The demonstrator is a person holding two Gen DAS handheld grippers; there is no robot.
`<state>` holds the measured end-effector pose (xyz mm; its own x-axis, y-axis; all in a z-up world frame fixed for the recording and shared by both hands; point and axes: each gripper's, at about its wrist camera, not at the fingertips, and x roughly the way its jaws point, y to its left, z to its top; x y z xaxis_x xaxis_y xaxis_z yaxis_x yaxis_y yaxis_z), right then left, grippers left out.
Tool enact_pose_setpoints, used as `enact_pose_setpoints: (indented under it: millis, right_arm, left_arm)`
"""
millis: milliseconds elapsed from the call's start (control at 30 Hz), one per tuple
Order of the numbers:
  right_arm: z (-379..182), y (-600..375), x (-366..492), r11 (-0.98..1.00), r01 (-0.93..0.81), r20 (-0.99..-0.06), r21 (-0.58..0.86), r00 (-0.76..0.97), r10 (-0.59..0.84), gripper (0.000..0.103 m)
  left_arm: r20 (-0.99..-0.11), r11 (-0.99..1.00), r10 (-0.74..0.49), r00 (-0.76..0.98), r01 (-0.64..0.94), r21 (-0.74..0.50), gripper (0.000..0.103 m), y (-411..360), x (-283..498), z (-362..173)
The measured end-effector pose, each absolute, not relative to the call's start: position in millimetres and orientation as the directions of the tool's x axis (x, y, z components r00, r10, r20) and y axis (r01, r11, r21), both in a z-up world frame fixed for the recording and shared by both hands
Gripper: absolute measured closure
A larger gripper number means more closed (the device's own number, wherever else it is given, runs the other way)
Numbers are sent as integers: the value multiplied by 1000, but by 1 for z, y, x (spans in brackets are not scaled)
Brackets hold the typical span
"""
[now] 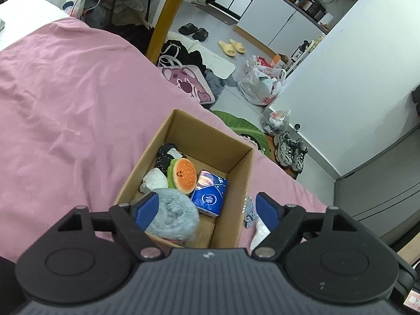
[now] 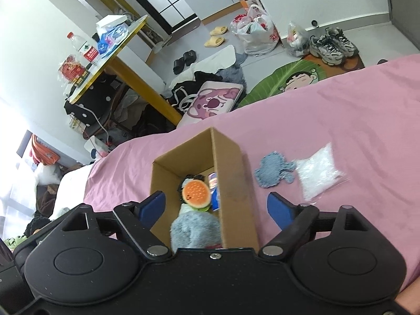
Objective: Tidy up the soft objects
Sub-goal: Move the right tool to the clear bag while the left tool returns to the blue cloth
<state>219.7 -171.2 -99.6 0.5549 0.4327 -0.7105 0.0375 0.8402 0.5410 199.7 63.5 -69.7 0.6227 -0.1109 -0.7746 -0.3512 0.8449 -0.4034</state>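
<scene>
An open cardboard box [image 1: 210, 131] [image 2: 236, 181] stands on the pink bedsheet. Inside lie a burger plush [image 1: 183, 176] [image 2: 197, 193], a blue tissue pack [image 1: 210, 197] [image 2: 215, 197], a black item [image 1: 165, 157], a clear bag [image 1: 156, 179] and a grey fluffy bundle [image 1: 173, 215] [image 2: 194, 231]. My left gripper [image 1: 207, 208] hangs open over the box's near end, its left finger beside the fluffy bundle. My right gripper [image 2: 216, 208] is open too, straddling the box's right wall. Right of the box lie a blue-grey fabric piece [image 2: 274, 170] [image 1: 249, 210] and a clear bag of white filling [image 2: 319, 173] [image 1: 260, 233].
The pink bedsheet [image 1: 78, 105] [image 2: 354, 105] spreads wide around the box. Past the bed's edge the floor holds a pink bear cushion [image 1: 189, 81], slippers [image 1: 231, 47], plastic bags [image 1: 262, 81], sneakers [image 2: 332, 46] and a yellow-legged table [image 1: 170, 13].
</scene>
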Motion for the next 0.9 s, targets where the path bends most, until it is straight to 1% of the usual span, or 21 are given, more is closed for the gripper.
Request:
enact_pose_setpoints:
  millis: [33, 200, 500, 633, 900]
  right_arm:
    - [-100, -175, 220, 840, 39, -712, 541, 554, 432, 17]
    - [-99, -196, 221, 844, 30, -709, 536, 558, 431, 10]
    - [-107, -230, 230, 854, 59, -724, 518, 561, 400, 10]
    - [-116, -239, 236, 850, 76, -729, 521, 558, 397, 12]
    - [-153, -260, 245, 799, 164, -735, 578, 529, 423, 23]
  left_arm:
    - [-773, 846, -105, 626, -352, -400, 18, 61, 200, -69]
    - [-771, 870, -98, 629, -322, -373, 16, 45, 204, -67]
    - [-769, 891, -119, 628, -274, -363, 16, 14, 216, -68]
    - [-772, 894, -134, 621, -260, -365, 16, 1, 226, -72]
    - [-775, 905, -168, 609, -217, -367, 19, -29, 251, -81]
